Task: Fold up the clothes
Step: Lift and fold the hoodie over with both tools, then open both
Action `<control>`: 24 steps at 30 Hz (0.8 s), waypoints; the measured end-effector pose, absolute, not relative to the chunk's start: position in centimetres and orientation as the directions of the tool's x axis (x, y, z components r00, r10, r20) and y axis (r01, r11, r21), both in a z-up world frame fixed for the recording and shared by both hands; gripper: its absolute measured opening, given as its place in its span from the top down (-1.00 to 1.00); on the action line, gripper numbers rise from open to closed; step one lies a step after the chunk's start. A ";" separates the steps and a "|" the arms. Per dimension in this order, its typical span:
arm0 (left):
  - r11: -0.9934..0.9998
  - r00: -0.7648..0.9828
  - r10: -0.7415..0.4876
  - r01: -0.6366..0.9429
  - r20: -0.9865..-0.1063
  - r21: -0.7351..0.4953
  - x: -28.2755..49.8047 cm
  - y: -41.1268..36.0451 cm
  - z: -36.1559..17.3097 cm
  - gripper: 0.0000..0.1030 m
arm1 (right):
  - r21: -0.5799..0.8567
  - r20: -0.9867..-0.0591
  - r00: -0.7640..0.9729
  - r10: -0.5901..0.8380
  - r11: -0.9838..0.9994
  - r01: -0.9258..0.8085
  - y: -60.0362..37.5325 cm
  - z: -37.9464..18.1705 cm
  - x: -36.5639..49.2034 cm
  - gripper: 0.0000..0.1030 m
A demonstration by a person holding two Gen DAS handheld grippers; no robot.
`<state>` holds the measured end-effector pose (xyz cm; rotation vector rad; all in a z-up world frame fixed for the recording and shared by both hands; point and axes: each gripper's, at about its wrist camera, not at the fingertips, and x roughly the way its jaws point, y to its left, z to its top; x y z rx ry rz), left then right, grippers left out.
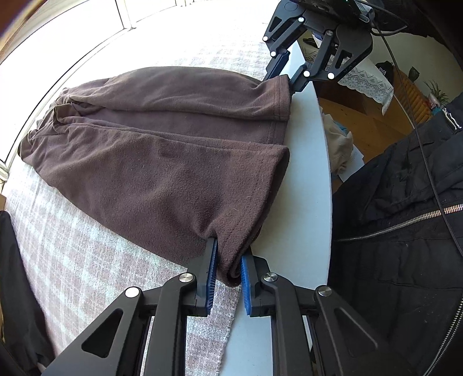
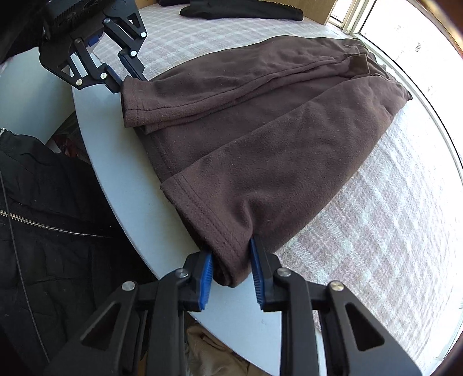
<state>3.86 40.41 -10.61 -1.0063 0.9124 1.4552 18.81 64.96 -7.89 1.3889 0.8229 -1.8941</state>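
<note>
A brown fleece garment point(image 1: 162, 150) lies spread on the table, its hemmed ends toward the near rim. It also shows in the right wrist view point(image 2: 275, 138). My left gripper point(image 1: 228, 260) is shut on one hemmed corner of the garment, blue pads pressing the bunched cloth. My right gripper point(image 2: 231, 260) is shut on the other hemmed corner. In the left wrist view the right gripper point(image 1: 285, 78) shows at the far corner. In the right wrist view the left gripper point(image 2: 130, 78) shows at its corner. Both corners sit low near the table edge.
A round grey-white table point(image 1: 306, 185) carries a pale checked cloth point(image 1: 72, 245). A dark garment point(image 2: 240, 10) lies at the far side. The person's black zipped jacket point(image 1: 405, 231) is close by the table rim. Beige cloth point(image 1: 338, 144) lies on the floor below.
</note>
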 end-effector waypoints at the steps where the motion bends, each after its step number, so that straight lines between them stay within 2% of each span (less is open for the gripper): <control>1: -0.102 -0.054 0.337 -0.995 -0.940 0.021 3.9 40.5 -10.6 0.77 | -0.120 -0.964 -0.238 -0.123 -0.595 0.795 64.9 -7.8 18.8 0.56; 5: -0.056 -0.089 0.330 -0.996 -0.940 0.074 5.2 40.3 -11.4 0.82 | -0.150 -0.965 -0.246 -0.092 -0.578 0.802 64.6 -7.7 19.4 0.63; 9: -0.045 -0.085 0.341 -0.996 -0.936 0.074 5.0 40.1 -10.6 0.84 | -0.104 -0.978 -0.190 -0.083 -0.599 0.794 64.9 -6.8 19.0 0.76; 24: -0.108 -0.137 0.371 -0.989 -0.919 0.104 -0.4 41.5 -4.5 0.84 | -0.068 -0.995 -0.037 0.096 -0.345 0.936 62.7 -1.8 16.8 0.77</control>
